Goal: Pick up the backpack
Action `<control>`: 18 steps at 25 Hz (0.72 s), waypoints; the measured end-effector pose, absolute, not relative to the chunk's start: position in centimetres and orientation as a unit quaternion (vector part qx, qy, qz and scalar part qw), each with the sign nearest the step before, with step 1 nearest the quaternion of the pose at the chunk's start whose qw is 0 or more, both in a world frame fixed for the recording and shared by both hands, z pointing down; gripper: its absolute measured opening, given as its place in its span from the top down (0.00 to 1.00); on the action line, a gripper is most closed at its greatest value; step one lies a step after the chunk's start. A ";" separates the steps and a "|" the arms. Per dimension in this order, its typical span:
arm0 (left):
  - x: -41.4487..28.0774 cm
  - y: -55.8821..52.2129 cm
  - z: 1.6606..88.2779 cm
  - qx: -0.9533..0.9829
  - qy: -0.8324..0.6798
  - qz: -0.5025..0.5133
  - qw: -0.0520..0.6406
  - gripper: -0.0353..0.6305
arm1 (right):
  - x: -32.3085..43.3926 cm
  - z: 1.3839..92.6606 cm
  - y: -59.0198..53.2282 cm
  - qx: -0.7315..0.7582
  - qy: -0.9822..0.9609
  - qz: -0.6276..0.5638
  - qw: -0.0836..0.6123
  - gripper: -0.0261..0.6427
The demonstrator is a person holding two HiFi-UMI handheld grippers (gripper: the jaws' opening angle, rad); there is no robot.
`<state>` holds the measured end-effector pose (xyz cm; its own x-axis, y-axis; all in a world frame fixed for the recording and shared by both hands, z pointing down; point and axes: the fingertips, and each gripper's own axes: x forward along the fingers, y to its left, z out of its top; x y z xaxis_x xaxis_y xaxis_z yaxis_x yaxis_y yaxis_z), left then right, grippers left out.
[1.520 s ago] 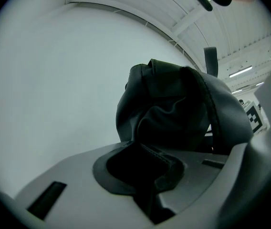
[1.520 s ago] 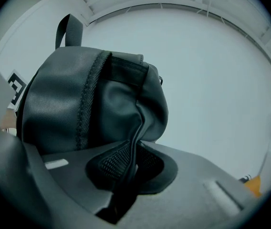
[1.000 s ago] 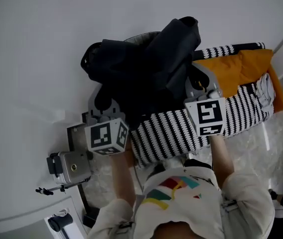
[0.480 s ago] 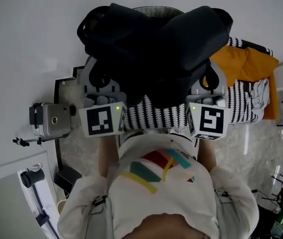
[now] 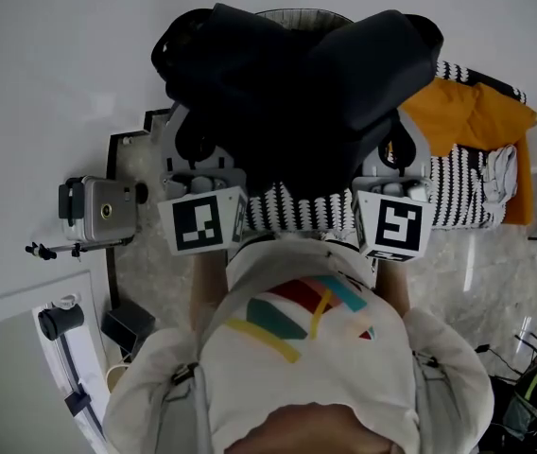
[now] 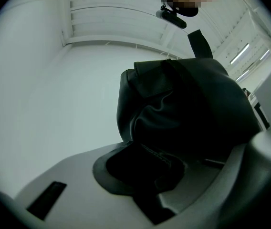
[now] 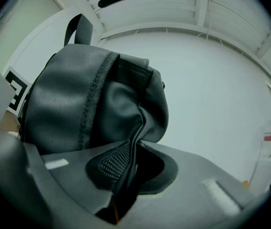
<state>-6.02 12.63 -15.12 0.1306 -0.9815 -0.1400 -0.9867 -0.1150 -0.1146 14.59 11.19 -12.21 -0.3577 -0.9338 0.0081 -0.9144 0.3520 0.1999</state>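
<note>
Black fabric is pinched in both claws: your left gripper (image 6: 147,178) and right gripper (image 7: 126,173) each clamp a fold of the backpack (image 5: 297,93), which hangs between them just ahead of you. From above, its bulk hides both sets of fingertips and part of the striped cloth (image 5: 458,206). An orange cloth (image 5: 472,116) lies far right and a boxy grey camera (image 5: 98,211) sits left. The right claw's fold shows woven mesh and a stitched seam.

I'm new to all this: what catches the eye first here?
A big black backpack fills the middle, pinched at each side by the left gripper and right gripper. At its right lie a striped blanket and an orange cloth.
</note>
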 end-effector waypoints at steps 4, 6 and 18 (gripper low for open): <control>-6.1 12.6 -15.4 -0.743 0.662 0.021 0.097 0.88 | 14.6 -12.3 11.2 0.565 -0.819 -0.083 0.059 0.90; -6.1 12.6 -15.5 -0.744 0.660 0.023 0.098 0.88 | 14.6 -12.4 11.2 0.566 -0.818 -0.085 0.059 0.90; -5.8 13.2 -15.5 -0.746 0.659 0.034 0.095 0.88 | 14.8 -12.5 11.8 0.566 -0.817 -0.091 0.066 0.90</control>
